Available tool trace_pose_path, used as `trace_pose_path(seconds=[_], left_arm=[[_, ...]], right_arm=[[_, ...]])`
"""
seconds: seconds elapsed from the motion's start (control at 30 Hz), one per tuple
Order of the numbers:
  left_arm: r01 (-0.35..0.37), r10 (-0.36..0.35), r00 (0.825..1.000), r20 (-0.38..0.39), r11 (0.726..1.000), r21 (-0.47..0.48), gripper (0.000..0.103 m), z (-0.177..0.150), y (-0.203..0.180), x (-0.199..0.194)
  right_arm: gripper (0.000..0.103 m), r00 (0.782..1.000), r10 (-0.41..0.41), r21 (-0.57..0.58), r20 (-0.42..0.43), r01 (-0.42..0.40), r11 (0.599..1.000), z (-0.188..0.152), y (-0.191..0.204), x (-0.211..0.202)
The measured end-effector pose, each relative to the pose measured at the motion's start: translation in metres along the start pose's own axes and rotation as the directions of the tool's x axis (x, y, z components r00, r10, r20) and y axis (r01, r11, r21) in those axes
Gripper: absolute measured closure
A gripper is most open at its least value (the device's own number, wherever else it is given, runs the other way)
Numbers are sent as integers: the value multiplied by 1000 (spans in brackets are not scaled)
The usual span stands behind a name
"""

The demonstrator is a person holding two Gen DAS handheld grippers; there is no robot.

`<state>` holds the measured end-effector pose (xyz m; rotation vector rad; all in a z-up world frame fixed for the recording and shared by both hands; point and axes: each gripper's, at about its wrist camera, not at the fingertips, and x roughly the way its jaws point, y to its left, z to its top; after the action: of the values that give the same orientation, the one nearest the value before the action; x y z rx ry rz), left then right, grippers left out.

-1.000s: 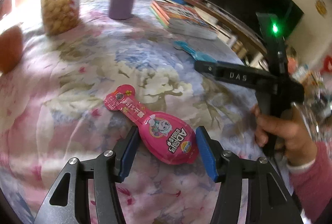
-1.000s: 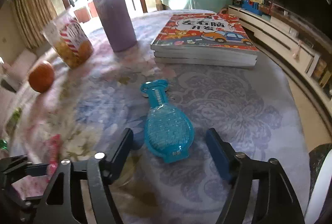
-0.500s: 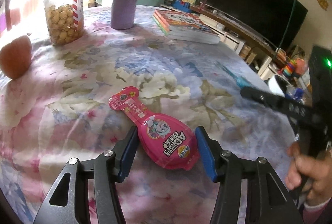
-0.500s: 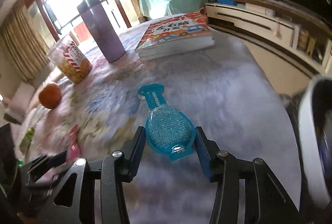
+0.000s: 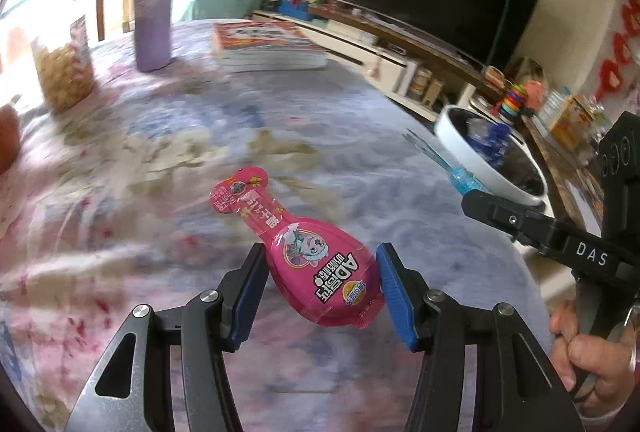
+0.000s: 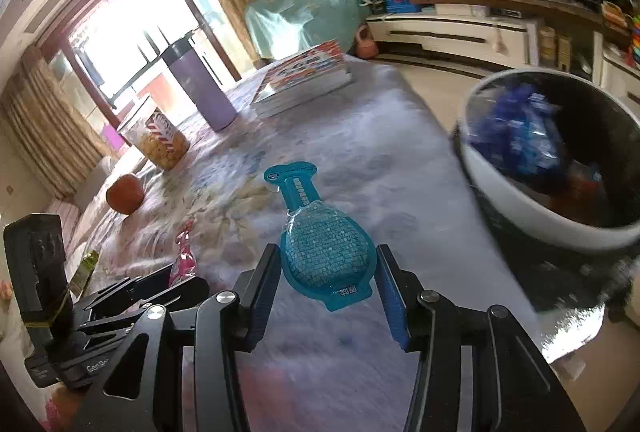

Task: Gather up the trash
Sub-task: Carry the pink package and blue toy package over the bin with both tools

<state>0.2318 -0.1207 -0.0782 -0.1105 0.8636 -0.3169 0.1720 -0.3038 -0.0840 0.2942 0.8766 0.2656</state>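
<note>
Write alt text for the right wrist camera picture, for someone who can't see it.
The right gripper holds a blue bottle-shaped packet between its fingers above a flowered tablecloth. To the right is a white-rimmed trash bin with blue wrappers inside; behind are books, a purple bottle, a snack jar and an orange.

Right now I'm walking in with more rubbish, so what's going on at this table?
A person is clearing trash with two handheld grippers. The left gripper holds a pink packet in its jaws above the tablecloth. The right gripper grips a blue packet, close to the white bin, which already holds wrappers.
</note>
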Motion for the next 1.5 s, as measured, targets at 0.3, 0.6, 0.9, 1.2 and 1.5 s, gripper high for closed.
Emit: trace_pose_path(seconds=[0.3,0.6,0.9,1.2,1.5], left_arm=[[26,-25,1000,-12,996,84,49,0,-46,-1],[40,-37,999,-26,989,142,49,4,-81,4],[62,-56,998,-39,982,177,49,7,-105,11],[80,-73,996,-42,975,209,49,13,-125,16],[94,-88,995,-37,969,227,49,19,-135,20]], right_arm=[[55,998,-12,55,55,9,998,-11,-31,-39],[55,995,-13,105,101,3,995,-15,-53,-62],[55,990,-39,141,134,20,990,-14,-76,-80],[55,987,-56,165,150,31,986,-15,-94,-94],[55,985,-65,184,159,35,982,-13,-105,-102]])
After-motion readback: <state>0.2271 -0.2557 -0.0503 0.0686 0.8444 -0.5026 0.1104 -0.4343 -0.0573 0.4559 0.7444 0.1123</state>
